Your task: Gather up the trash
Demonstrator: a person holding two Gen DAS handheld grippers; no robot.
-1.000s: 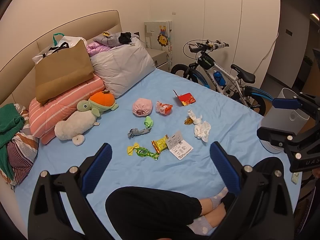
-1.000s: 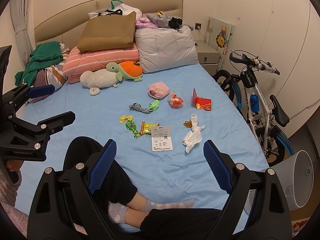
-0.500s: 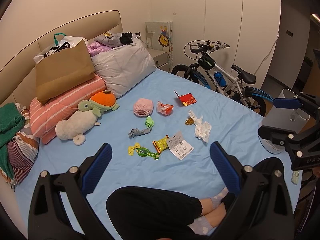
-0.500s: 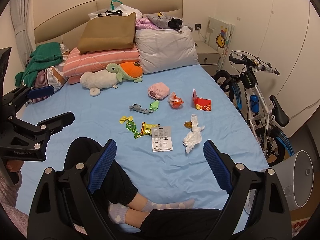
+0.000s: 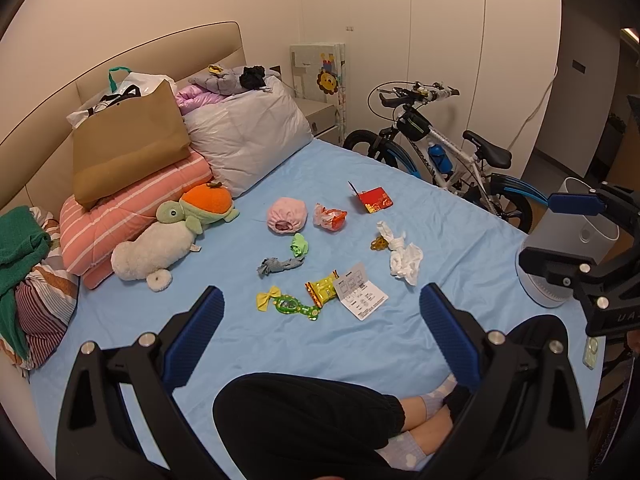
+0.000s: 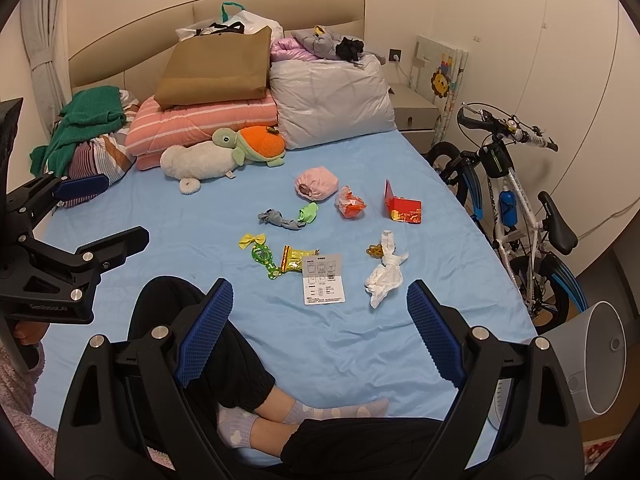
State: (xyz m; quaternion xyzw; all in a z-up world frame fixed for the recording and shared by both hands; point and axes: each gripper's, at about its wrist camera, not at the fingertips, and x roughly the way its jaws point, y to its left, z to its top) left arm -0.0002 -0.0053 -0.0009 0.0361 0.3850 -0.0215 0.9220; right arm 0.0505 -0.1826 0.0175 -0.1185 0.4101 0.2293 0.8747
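**Both grippers empty, trash waiting mid-bed**

Both jaws stand wide with nothing between them — the left gripper (image 5: 320,312) and right gripper (image 6: 318,304) hover above the person's crossed legs, well short of the litter on the blue bed sheet (image 5: 460,216). Nearest are the paper slip (image 6: 323,278), the yellow wrapper (image 6: 294,258) touching it, and the crumpled tissue (image 6: 384,276). The tissue looks the easiest first pick: come down over its bulk and close without pinching sheet. The slip lies flat and will likely need an edge lifted.

Only the right wrist view shows the curtain (image 6: 40,40); the left shows the doorway (image 5: 616,128).
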